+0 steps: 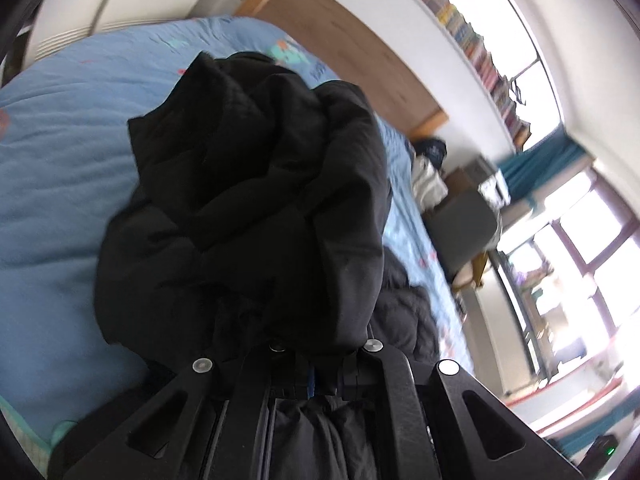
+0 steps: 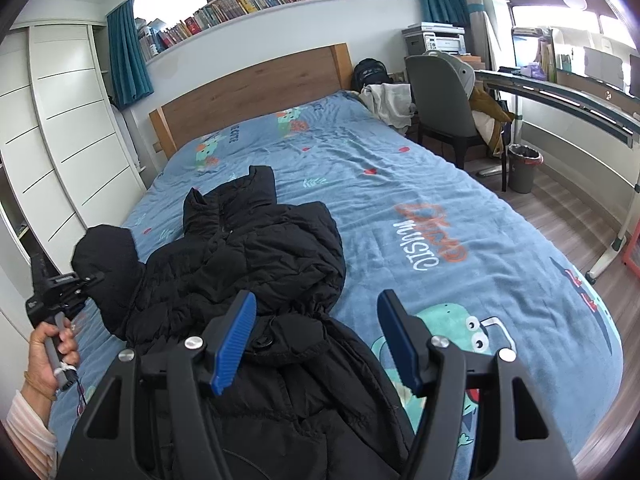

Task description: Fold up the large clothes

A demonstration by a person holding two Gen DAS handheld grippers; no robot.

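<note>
Blue patterned bedding covers a bed (image 2: 400,216) with a wooden headboard (image 2: 256,84) at the upper centre of the right wrist view; white wardrobe doors fill the left edge, and a chair and desk stand at the upper right.

A black padded jacket (image 2: 256,264) lies on the bed, left of centre in that view. Its long axis runs from the collar, toward the headboard, down to the hem at the bottom of the frame.

The left gripper (image 2: 86,280), at the left edge of the right wrist view and held by a hand (image 2: 50,356), has its fingers closed on the jacket's sleeve (image 2: 106,256), lifted clear of the bedding. In the left wrist view that bunched black fabric (image 1: 248,200) fills the middle and hides the fingertips.

The right gripper (image 2: 316,340) hangs over the jacket's lower half with its blue-padded fingers (image 2: 236,340) parted and nothing between them. One pad is above the jacket, the other above bare bedding to the right.

Judging by the layout, the held sleeve would fold rightward across the jacket's body, at a right angle to the long axis. The left gripper is the nearer one for that.
</note>
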